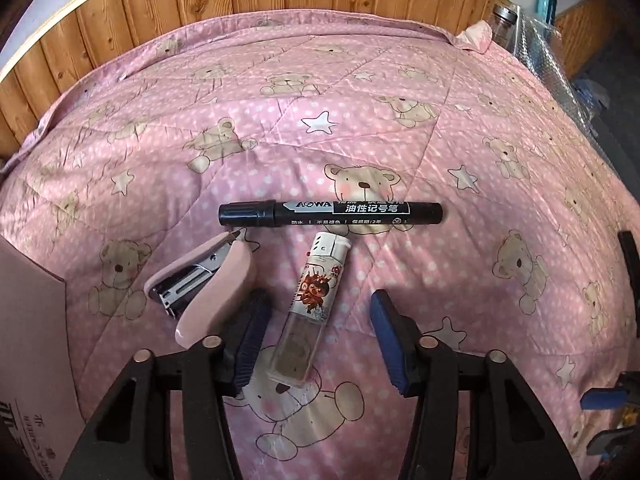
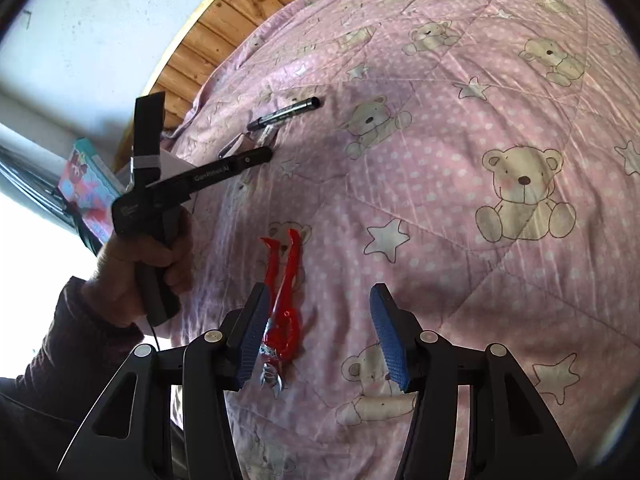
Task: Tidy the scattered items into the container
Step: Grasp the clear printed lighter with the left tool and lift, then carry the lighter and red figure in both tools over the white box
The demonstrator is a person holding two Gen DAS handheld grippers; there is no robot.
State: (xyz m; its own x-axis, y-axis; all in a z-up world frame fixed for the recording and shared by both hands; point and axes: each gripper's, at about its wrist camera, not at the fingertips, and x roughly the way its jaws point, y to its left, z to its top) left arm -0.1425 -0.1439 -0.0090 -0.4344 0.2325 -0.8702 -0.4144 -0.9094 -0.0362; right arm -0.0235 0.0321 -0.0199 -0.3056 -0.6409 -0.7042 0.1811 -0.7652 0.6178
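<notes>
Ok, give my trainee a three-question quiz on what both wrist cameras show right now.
1. True or false: the left tool has clamped the lighter.
2. Which item lies nearest the cardboard box: A) marker, B) stapler, C) lighter?
3. What red item lies by the right tool?

Key: 1 false, the tool is open around the lighter. 2 B. 3 a red toy figure on the quilt.

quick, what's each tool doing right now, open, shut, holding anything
Left tool: open, holding nothing; the lighter lies between its fingers.
Right tool: open, holding nothing; the red toy figure lies by its left finger.
</notes>
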